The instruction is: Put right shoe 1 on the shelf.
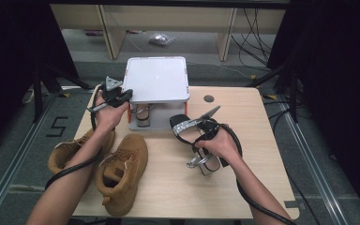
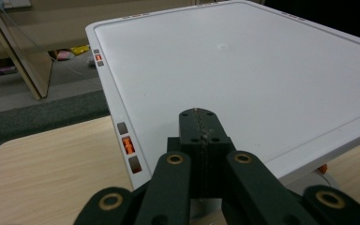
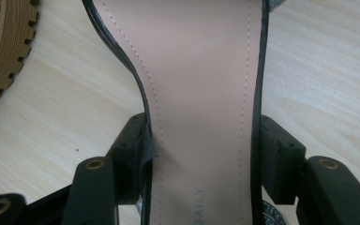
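My right gripper (image 1: pixel 199 135) (image 3: pixel 201 154) is shut on a black high-heeled sandal (image 1: pixel 187 125) (image 3: pixel 201 70) with a silver strap. Its jaws press both sides of the pink insole at the narrow waist, and the sandal is held over the table's middle. A matching sandal (image 1: pixel 144 115) stands on the lower level of a white two-level rack (image 1: pixel 157 77) (image 2: pixel 243 70). At the rack's left front corner my left gripper (image 1: pixel 122 96) (image 2: pixel 201 126) is shut with nothing between its jaws, and its tips hover over the white top's edge.
Two tan boots (image 1: pixel 122 171) (image 1: pixel 68 152) lie on the table's left front part; one boot's ridged sole (image 3: pixel 0 42) shows in the right gripper view. The wooden table (image 1: pixel 262 140) has a round hole (image 1: pixel 208 98) near its back edge. Cables trail from both grippers.
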`<state>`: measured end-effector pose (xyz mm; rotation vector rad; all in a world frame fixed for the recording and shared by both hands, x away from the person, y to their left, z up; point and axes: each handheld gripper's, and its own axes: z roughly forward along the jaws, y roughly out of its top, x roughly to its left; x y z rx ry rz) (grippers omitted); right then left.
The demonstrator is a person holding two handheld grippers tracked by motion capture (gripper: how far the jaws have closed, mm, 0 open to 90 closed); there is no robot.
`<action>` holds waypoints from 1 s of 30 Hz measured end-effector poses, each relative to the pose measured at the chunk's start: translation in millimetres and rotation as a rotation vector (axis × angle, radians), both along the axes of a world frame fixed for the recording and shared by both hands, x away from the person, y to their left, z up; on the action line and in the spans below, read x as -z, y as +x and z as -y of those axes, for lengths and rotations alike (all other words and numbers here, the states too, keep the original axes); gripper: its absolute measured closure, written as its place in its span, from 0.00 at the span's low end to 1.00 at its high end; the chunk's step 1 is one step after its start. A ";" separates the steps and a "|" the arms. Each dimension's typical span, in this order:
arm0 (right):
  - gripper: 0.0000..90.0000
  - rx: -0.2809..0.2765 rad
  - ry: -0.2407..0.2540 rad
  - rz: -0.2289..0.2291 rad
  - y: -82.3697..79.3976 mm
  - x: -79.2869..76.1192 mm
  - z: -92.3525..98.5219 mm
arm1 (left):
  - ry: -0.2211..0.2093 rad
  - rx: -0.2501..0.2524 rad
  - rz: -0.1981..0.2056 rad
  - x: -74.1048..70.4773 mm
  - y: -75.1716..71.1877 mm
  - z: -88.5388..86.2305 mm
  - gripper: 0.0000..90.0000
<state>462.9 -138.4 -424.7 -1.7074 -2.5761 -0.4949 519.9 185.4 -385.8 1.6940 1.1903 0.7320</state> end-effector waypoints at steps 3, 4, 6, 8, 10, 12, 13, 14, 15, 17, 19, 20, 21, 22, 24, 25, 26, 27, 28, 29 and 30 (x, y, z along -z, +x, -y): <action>0.49 -0.005 -0.005 0.004 4.4 1.5 -2.9 | -0.010 0.002 0.006 0.8 0.3 -0.1 1.00; 0.49 0.002 -0.002 0.019 5.4 3.2 -3.7 | -0.011 0.002 0.006 0.8 0.3 -0.2 1.00; 0.49 -0.004 -0.006 0.003 8.1 1.6 -4.2 | -0.008 0.001 -0.001 0.2 0.3 -0.3 1.00; 0.49 -0.018 0.010 0.035 10.9 2.3 -5.6 | -0.009 -0.002 -0.004 -0.1 0.3 -0.1 1.00; 0.49 -0.025 0.007 0.042 13.8 0.7 -7.4 | -0.008 -0.002 -0.007 -0.4 0.4 0.0 1.00; 0.49 0.034 -0.003 0.014 14.7 -1.3 -13.2 | -0.004 -0.001 -0.011 -1.0 0.7 -0.1 1.00; 0.49 0.016 -0.001 0.038 16.4 -0.3 -13.6 | -0.006 -0.001 -0.012 -1.1 0.8 0.0 1.00; 0.49 0.025 -0.002 0.032 17.3 -1.3 -15.5 | -0.007 -0.001 -0.013 -1.2 0.9 -0.2 1.00; 0.49 0.018 -0.001 0.043 19.0 0.3 -16.3 | -0.007 -0.001 -0.014 -1.2 1.0 -0.5 1.00; 0.49 0.018 -0.002 0.039 21.5 -0.5 -19.0 | -0.008 -0.002 -0.015 -1.2 1.0 -0.5 1.00; 0.49 0.028 0.004 0.053 23.1 -1.0 -22.5 | -0.010 0.000 -0.010 -0.8 1.2 -0.4 1.00; 0.49 0.038 0.003 0.043 24.0 -2.1 -24.0 | -0.012 0.001 -0.008 -0.6 1.2 -0.3 1.00; 0.49 0.031 0.001 0.062 25.5 -1.3 -24.5 | -0.008 0.000 -0.010 -0.7 0.8 -0.4 1.00; 0.49 0.047 0.005 0.050 26.1 -2.8 -26.5 | -0.007 0.000 -0.010 -0.8 0.6 -0.4 1.00; 0.49 0.051 -0.011 0.049 28.8 -2.3 -27.1 | -0.012 -0.002 -0.015 -1.2 1.1 -0.7 1.00; 0.49 0.055 -0.007 0.067 30.0 -1.2 -29.0 | -0.012 -0.002 -0.015 -1.2 1.3 -0.6 1.00; 0.49 0.014 -0.009 0.087 32.4 -0.5 -28.0 | -0.010 -0.002 -0.016 -1.5 1.3 -0.2 1.00; 0.49 0.053 -0.017 0.053 31.6 -2.1 -31.9 | -0.010 -0.002 -0.017 -1.5 1.3 0.0 1.00; 0.49 0.059 -0.006 0.056 31.6 -2.0 -34.0 | -0.011 -0.003 -0.017 -1.5 1.3 0.1 1.00; 0.49 0.021 -0.003 0.109 33.6 0.2 -33.8 | -0.013 -0.004 -0.016 -1.3 1.3 0.1 1.00; 0.49 0.031 0.005 0.104 34.1 0.2 -35.5 | -0.011 -0.004 -0.015 -1.2 1.2 0.2 1.00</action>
